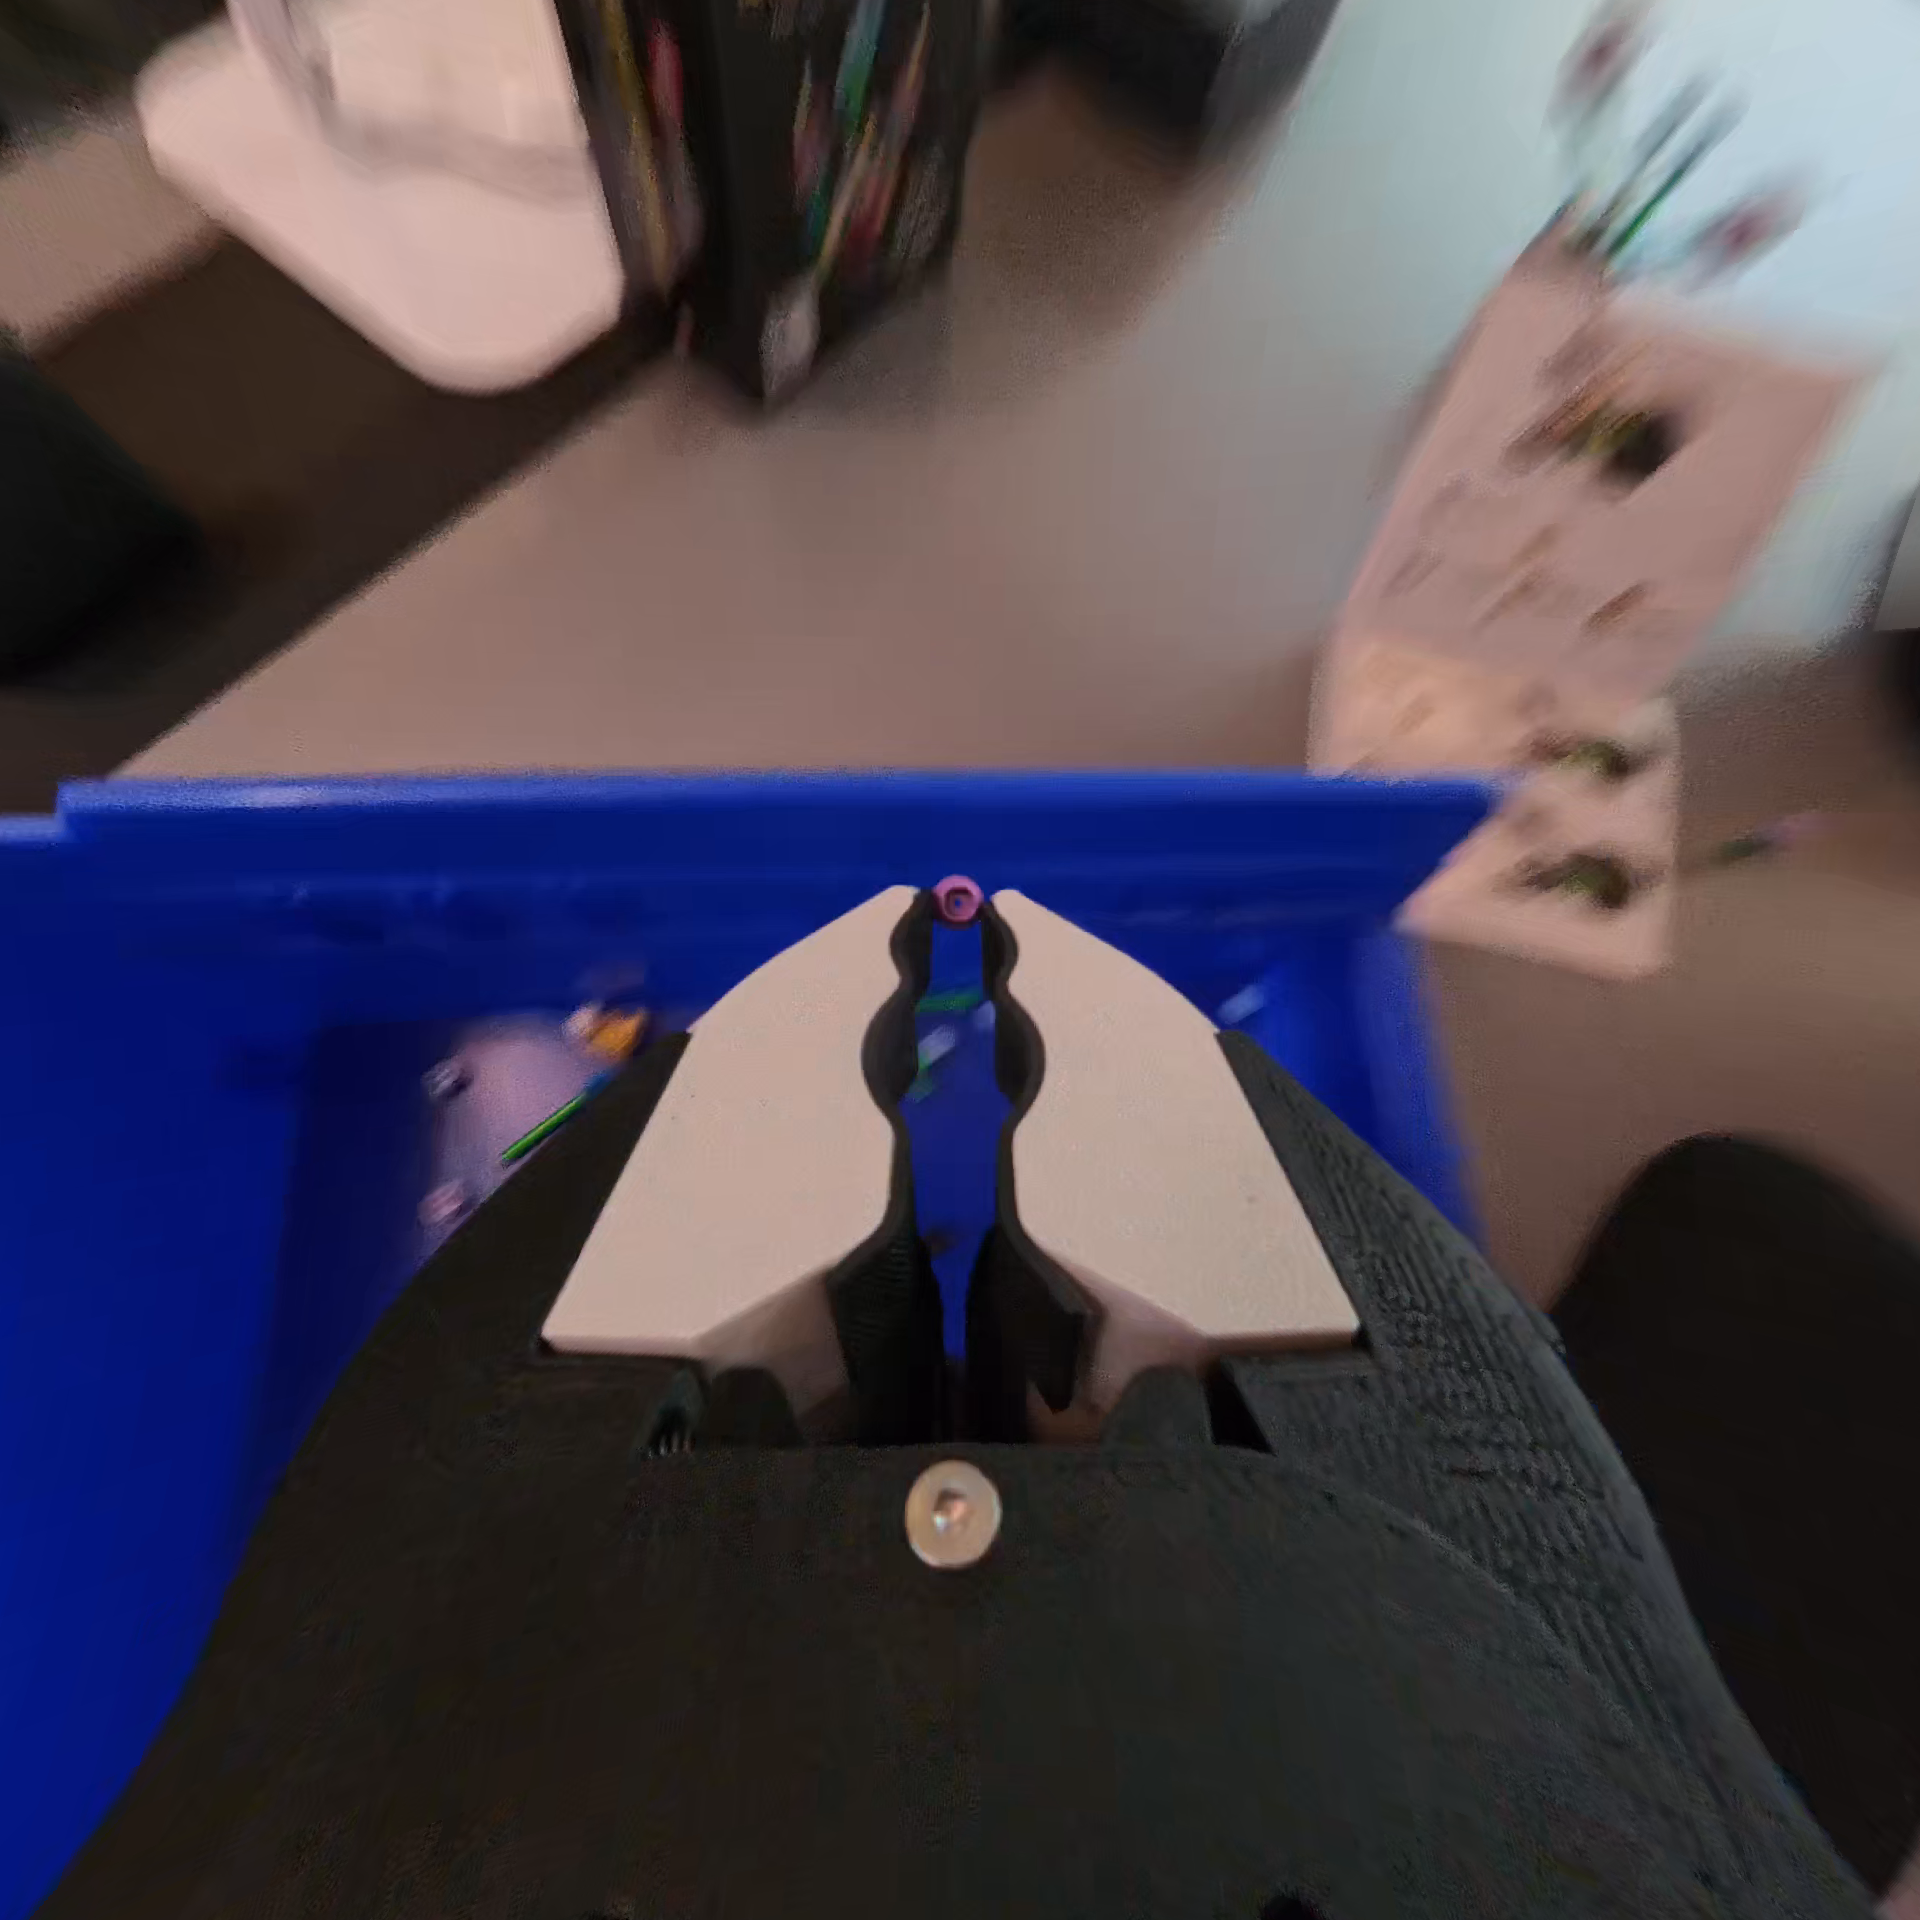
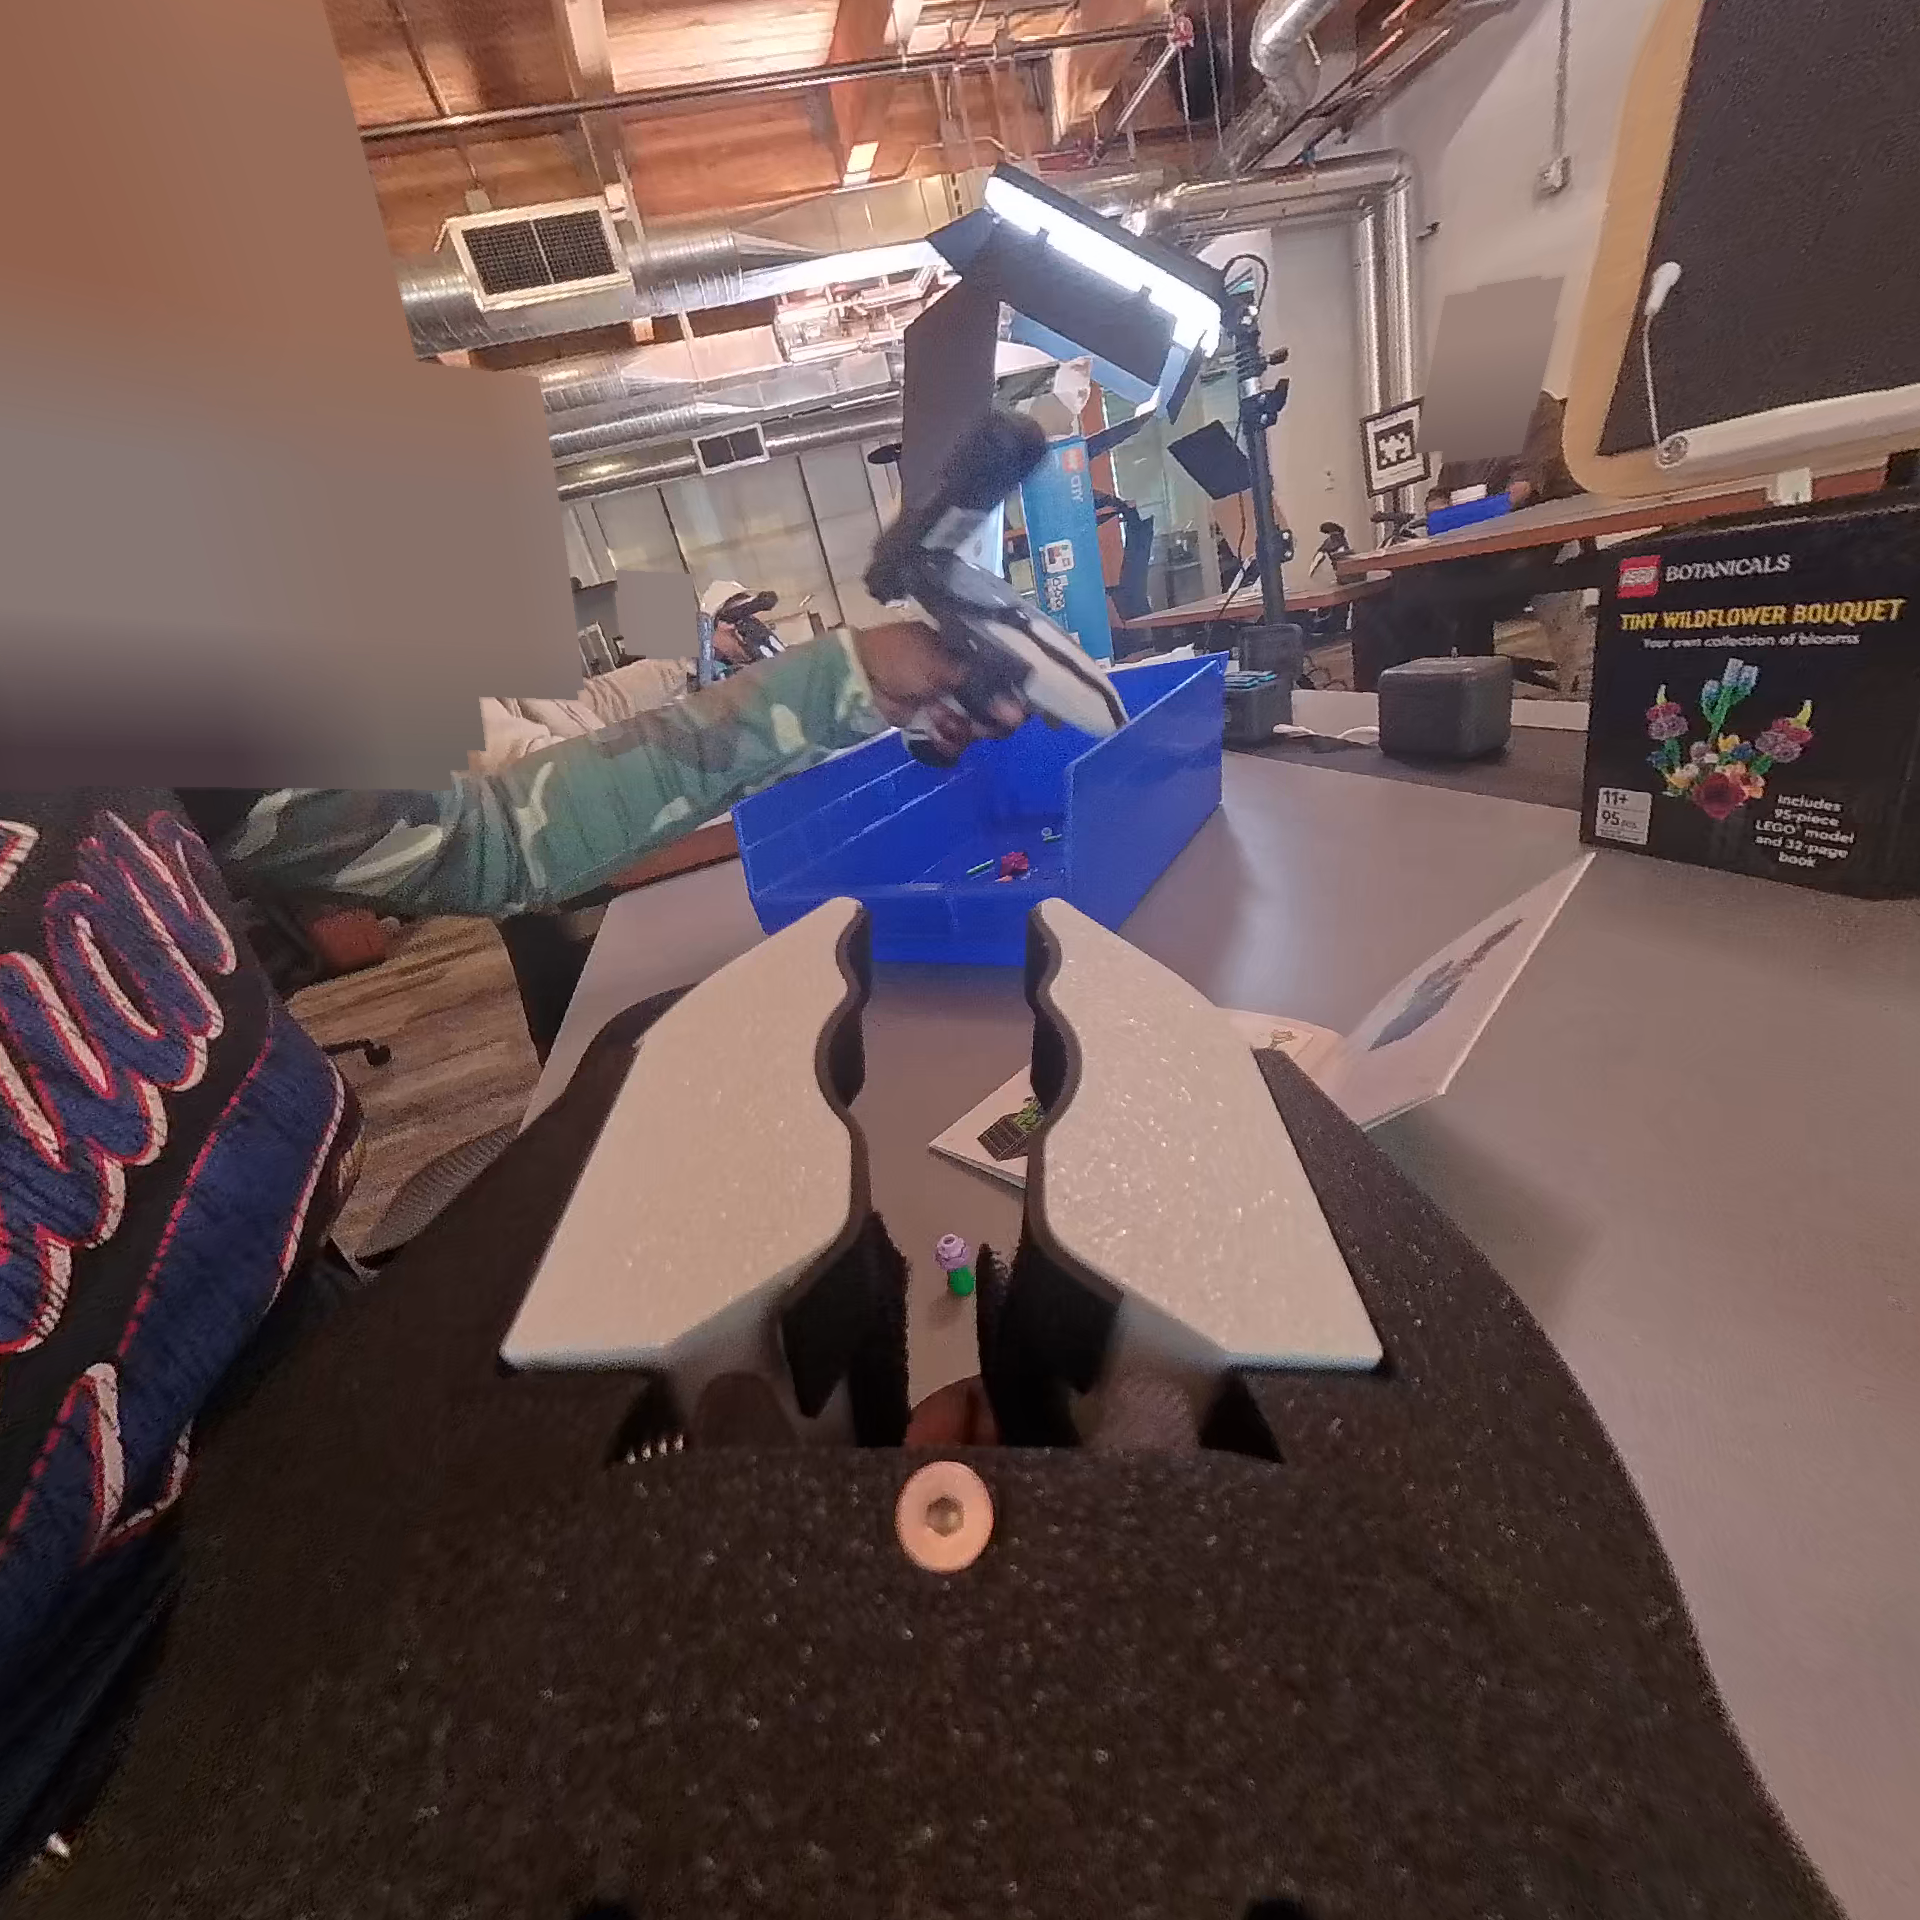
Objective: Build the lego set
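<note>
Open-plan workshop: exposed ducts (image 2: 665, 260), wooden ceiling (image 2: 727, 135), studio light (image 2: 1101, 260), long worktables (image 2: 1558, 525)

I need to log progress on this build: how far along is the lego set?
Early. Done: one small purple-and-green flower piece stands on the table. In hand: the left gripper pinches a tiny pink stud above the blue bin; the right gripper is open. Left: loose pieces remain in the bin.

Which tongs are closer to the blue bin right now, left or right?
Left. The left tongs hang over the blue bin, pinching a small pink piece above its far wall. The right tongs sit open over the table, short of the bin.
</note>
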A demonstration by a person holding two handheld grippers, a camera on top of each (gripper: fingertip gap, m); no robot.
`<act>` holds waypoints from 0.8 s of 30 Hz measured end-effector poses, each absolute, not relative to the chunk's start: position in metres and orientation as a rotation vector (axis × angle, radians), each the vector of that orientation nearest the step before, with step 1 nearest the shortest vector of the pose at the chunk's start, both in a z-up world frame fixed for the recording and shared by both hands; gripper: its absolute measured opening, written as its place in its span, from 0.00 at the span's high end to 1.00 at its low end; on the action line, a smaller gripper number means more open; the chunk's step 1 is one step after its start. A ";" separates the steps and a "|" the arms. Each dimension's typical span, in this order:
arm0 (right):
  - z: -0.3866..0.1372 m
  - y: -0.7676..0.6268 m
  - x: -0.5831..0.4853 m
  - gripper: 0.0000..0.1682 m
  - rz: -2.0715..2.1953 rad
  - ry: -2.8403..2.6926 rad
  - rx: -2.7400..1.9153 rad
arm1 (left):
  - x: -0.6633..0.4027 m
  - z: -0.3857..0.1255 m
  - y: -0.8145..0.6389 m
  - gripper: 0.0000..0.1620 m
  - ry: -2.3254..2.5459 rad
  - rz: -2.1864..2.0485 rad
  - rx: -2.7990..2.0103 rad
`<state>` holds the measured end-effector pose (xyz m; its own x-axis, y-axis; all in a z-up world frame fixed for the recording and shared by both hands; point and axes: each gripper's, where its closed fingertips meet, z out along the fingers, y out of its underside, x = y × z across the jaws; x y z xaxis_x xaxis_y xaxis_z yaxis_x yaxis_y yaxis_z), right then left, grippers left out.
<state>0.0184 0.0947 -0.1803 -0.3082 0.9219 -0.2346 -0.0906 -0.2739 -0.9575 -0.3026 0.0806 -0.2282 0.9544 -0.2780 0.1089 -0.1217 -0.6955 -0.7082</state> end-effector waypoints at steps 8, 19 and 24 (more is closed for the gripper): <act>-0.158 0.061 0.006 0.92 1.412 -1.331 -0.858 | -0.117 -0.076 0.008 0.95 0.050 -1.220 -1.224; -0.098 -0.010 -0.033 0.89 1.347 -1.543 -0.493 | -0.035 -0.097 0.001 0.94 -0.189 -1.788 -0.884; -0.105 -0.002 -0.039 0.89 1.297 -1.603 -0.517 | -0.031 -0.109 0.006 0.94 -0.218 -1.825 -0.907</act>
